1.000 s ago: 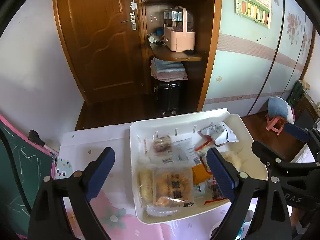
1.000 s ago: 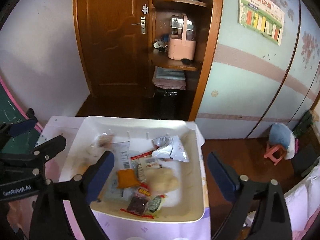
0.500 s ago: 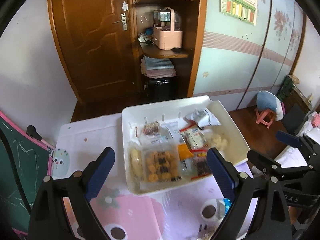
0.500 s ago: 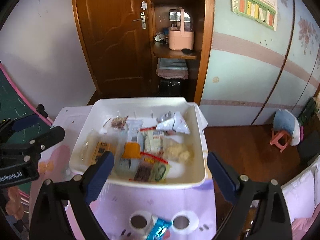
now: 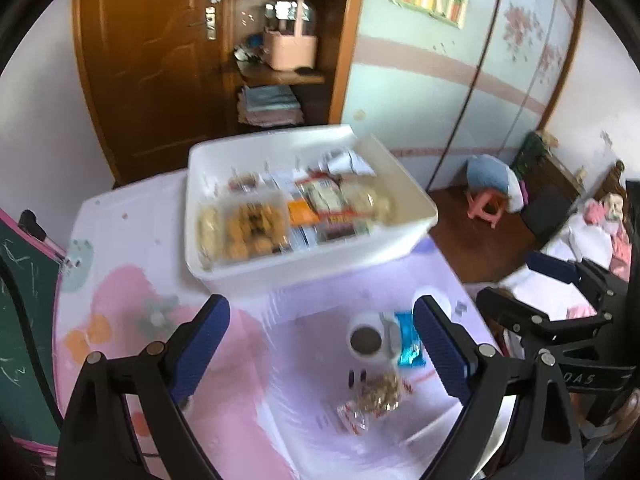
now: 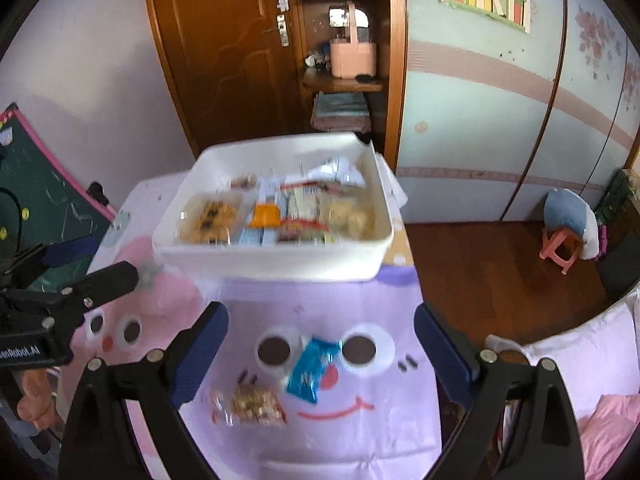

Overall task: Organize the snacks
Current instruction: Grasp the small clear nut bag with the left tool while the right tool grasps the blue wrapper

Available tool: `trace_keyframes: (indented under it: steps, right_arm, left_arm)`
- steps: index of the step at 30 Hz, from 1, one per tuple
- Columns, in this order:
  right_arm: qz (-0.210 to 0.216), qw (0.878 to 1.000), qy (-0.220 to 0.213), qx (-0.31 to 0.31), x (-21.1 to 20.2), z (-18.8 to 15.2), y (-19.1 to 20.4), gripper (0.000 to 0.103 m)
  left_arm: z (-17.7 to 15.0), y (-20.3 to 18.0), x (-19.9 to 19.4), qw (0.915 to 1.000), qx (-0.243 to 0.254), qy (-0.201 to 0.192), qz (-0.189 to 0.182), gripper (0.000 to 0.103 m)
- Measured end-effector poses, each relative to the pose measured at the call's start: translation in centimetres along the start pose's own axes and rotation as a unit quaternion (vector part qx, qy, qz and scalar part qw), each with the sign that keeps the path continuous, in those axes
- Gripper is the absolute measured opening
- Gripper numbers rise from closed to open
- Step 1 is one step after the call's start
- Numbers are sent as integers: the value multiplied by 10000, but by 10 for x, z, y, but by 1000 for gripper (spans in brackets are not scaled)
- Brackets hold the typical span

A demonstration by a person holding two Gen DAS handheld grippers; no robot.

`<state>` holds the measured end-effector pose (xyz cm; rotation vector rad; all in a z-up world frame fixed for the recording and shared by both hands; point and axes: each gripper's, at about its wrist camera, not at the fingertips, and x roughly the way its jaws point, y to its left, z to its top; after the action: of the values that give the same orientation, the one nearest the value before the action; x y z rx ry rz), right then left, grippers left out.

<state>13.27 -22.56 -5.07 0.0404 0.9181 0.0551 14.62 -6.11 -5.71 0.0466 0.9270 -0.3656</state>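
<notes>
Here we hold both grippers above a table covered in a pink and lilac cartoon tablecloth point(image 6: 360, 432); our left gripper point(image 5: 320, 348) has its blue-padded fingers spread wide with nothing between them, and our right gripper point(image 6: 320, 354) is spread just as wide and equally empty; the left one also shows at the left edge of the right wrist view, beside the white tub point(image 6: 280, 258); that tub sits at the far end of the cloth and holds the sorted snacks: a clear tray of biscuits point(image 6: 212, 216) at its left, an orange packet point(image 6: 266, 216) near its middle, pale puffed pieces point(image 6: 352, 216) at its right, and a silver wrapper point(image 6: 336, 168) against its far wall; nearer to us than the tub, a blue snack packet point(image 6: 314, 368) lies on the cloth between the printed cartoon eyes; a clear bag of mixed nuts point(image 6: 250, 404) lies nearer still and to the left of the blue packet, apart from it; both views are motion-blurred, so we cannot read the labels.
</notes>
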Motion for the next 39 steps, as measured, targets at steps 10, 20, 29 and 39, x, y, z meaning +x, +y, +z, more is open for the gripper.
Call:
trace_keyframes:
  steps: [10, 20, 29, 39]
  right_arm:
    - [95, 9939, 716, 832, 46, -58, -31, 92]
    - [266, 9844, 1217, 1244, 87, -72, -38, 88]
    - [332, 9827, 1354, 1223, 115, -63, -22, 86]
    - [-244, 9872, 1504, 475, 138, -60, 13, 60]
  left_arm:
    - [-73, -32, 61, 9892, 1058, 897, -481, 93]
    - [-98, -50, 113, 9772, 1490, 1425, -512, 92]
    - [-100, -50, 132, 9803, 1096, 1506, -652, 76]
    - [-100, -27, 124, 9903, 280, 1297, -415, 43]
